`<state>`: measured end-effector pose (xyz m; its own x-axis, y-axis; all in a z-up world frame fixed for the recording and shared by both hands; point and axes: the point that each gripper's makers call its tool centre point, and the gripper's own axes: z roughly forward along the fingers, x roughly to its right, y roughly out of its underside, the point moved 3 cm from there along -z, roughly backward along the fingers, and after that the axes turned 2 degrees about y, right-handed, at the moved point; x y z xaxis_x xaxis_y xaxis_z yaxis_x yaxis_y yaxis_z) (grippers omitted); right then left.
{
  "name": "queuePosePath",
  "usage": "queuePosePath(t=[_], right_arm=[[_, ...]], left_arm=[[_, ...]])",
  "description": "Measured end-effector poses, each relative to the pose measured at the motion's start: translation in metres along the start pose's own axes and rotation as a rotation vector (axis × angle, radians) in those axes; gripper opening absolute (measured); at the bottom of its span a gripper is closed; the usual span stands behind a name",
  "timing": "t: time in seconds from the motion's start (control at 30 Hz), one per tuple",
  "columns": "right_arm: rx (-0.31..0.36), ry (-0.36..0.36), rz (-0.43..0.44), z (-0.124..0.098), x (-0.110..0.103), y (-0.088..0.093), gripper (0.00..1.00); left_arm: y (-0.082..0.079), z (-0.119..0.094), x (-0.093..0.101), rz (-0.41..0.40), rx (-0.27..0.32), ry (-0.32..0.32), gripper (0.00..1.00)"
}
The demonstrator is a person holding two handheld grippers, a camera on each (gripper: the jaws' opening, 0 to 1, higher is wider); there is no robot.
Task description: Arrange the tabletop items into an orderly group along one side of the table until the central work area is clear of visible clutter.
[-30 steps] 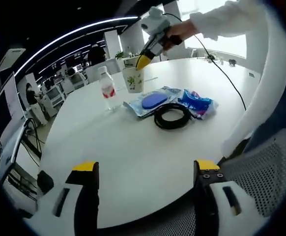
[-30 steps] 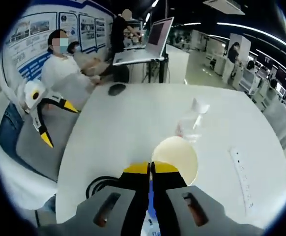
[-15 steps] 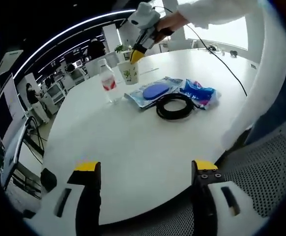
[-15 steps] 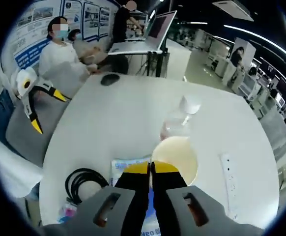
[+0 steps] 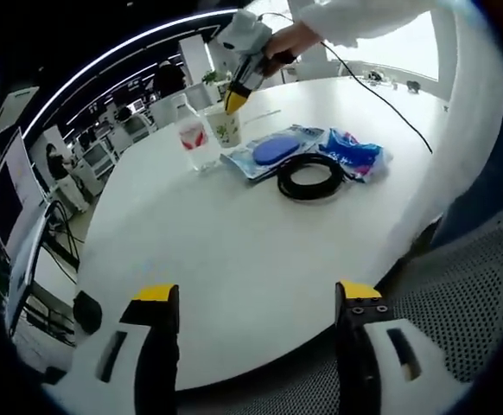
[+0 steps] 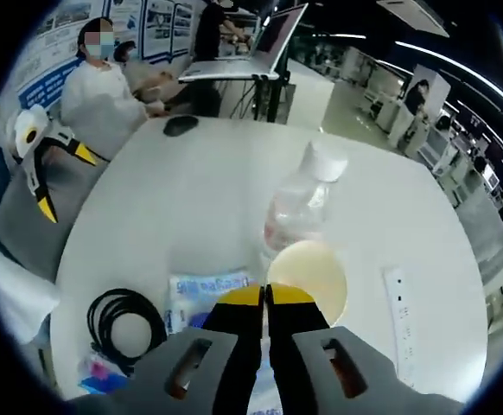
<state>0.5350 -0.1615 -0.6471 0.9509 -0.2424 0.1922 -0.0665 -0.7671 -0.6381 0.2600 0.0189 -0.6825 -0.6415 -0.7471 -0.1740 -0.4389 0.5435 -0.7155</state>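
Note:
A white paper cup (image 5: 227, 130) with a green print stands close beside a clear water bottle (image 5: 197, 143) at the far side of the round white table (image 5: 234, 251). My right gripper (image 5: 232, 100) is shut on the cup's rim. I cannot tell whether the cup's base touches the table. In the right gripper view, the shut right gripper (image 6: 266, 296) pinches the near rim of the cup (image 6: 308, 275), with the bottle (image 6: 302, 203) just beyond. My left gripper (image 5: 257, 292) hangs open over the near table edge, with nothing between its tips.
A blue packet (image 5: 273, 153), a black cable coil (image 5: 309, 178) and a blue snack bag (image 5: 353, 157) lie right of the cup. A power strip (image 6: 397, 313) and a mouse (image 6: 181, 125) also lie on the table. A mesh chair (image 5: 459, 303) is close by.
My right gripper has carried the cup lower and closer to the bottle, which now looms larger in the right gripper view. The left gripper stays open.

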Motion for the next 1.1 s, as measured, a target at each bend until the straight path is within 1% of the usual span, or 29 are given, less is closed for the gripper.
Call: queuePosePath(t=[0.07, 0.13, 0.27, 0.47, 0.57, 0.83, 1.0, 1.1], right_arm=[[-0.004, 0.004, -0.010, 0.001, 0.000, -0.002, 0.00], [-0.003, 0.004, -0.001, 0.005, 0.002, -0.001, 0.00], [-0.010, 0.006, 0.008, 0.013, 0.007, 0.004, 0.00], [-0.009, 0.001, 0.018, 0.018, 0.004, 0.006, 0.00], [-0.014, -0.002, 0.016, 0.023, 0.007, 0.009, 0.00], [-0.014, -0.009, 0.034, 0.024, 0.007, 0.009, 0.00], [-0.017, -0.014, 0.036, 0.027, 0.006, 0.010, 0.00], [-0.016, -0.014, 0.036, 0.027, 0.004, 0.011, 0.00]], left_arm=[[0.002, 0.001, -0.001, 0.003, -0.013, -0.002, 0.74], [0.006, 0.002, -0.001, 0.014, -0.037, -0.004, 0.73], [0.005, 0.002, 0.000, 0.013, -0.033, -0.002, 0.73], [0.007, 0.003, -0.002, 0.008, -0.044, -0.003, 0.73], [0.008, 0.003, -0.002, 0.008, -0.049, -0.002, 0.72], [0.011, 0.004, -0.001, 0.014, -0.068, 0.005, 0.70], [0.011, 0.003, -0.001, 0.012, -0.067, 0.005, 0.70], [0.013, 0.003, -0.001, 0.016, -0.080, 0.009, 0.69]])
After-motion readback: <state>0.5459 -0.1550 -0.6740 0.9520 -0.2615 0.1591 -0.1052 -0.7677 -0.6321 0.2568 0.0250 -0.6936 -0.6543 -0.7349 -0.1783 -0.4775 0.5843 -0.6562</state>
